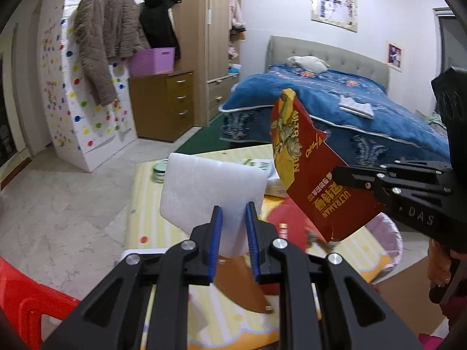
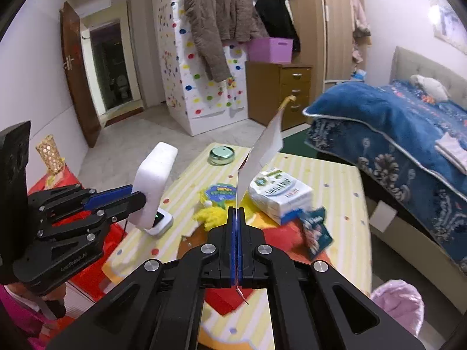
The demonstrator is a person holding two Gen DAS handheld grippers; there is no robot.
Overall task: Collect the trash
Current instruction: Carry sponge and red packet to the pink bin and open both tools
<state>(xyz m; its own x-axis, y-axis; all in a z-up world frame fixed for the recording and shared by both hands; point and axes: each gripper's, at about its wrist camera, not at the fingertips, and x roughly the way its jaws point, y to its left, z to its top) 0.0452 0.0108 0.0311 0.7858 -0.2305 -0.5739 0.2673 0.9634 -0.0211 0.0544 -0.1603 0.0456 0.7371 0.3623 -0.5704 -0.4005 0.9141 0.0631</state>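
Observation:
My left gripper [image 1: 233, 214] is shut on a thick white foam block [image 1: 210, 186], held upright above the yellow striped table [image 1: 146, 204]. In the right wrist view the same block [image 2: 154, 175] sticks up from the left gripper [image 2: 137, 201]. My right gripper [image 2: 237, 208] is shut on a torn red cardboard package, seen edge-on [image 2: 262, 148]. The left wrist view shows that package's printed red face [image 1: 315, 180] raised over the table, pinched by the right gripper [image 1: 335, 175]. A bin lined with a pink bag [image 2: 400, 306] stands beside the table.
On the table lie a tissue pack [image 2: 280, 195], a yellow wrapper [image 2: 213, 213], a dark blue packet [image 2: 315, 233], a round green tin [image 2: 221, 156] and a white device [image 2: 160, 224]. A red stool [image 1: 20, 291] stands at the left, a bed [image 2: 394, 134] at the right.

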